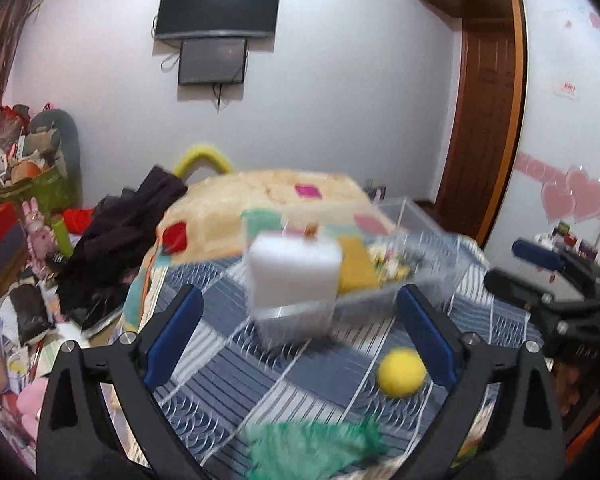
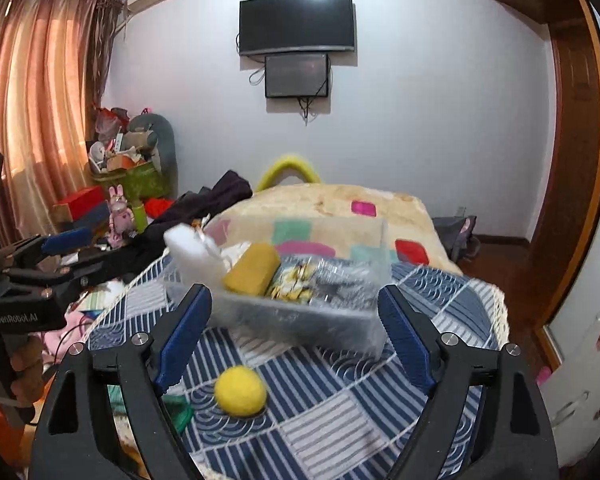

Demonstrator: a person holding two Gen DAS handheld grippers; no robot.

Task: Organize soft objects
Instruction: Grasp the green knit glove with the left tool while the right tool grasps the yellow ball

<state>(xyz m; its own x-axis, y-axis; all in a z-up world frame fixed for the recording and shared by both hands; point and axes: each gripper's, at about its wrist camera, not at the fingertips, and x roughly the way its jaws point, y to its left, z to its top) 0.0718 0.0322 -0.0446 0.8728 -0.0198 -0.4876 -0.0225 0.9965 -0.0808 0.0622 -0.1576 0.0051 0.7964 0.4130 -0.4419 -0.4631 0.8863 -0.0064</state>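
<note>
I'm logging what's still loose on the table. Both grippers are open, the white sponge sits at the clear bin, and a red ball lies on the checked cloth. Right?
Not quite: the ball is yellow, not red, as the right wrist view shows. The rest holds: the left gripper and right gripper are open, and the white sponge sits at the clear bin on the checked cloth.

i hold my left gripper [image 1: 300, 336] and right gripper [image 2: 296, 340] side by side, both spread wide, gripping nothing.

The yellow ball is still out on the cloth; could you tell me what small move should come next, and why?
Probably lower the right tongs onto the yellow ball. They are open, empty and nearly above it, while the ball lies loose on the striped cloth outside the clear bin, which already holds the white sponge and mustard sponge.
</note>
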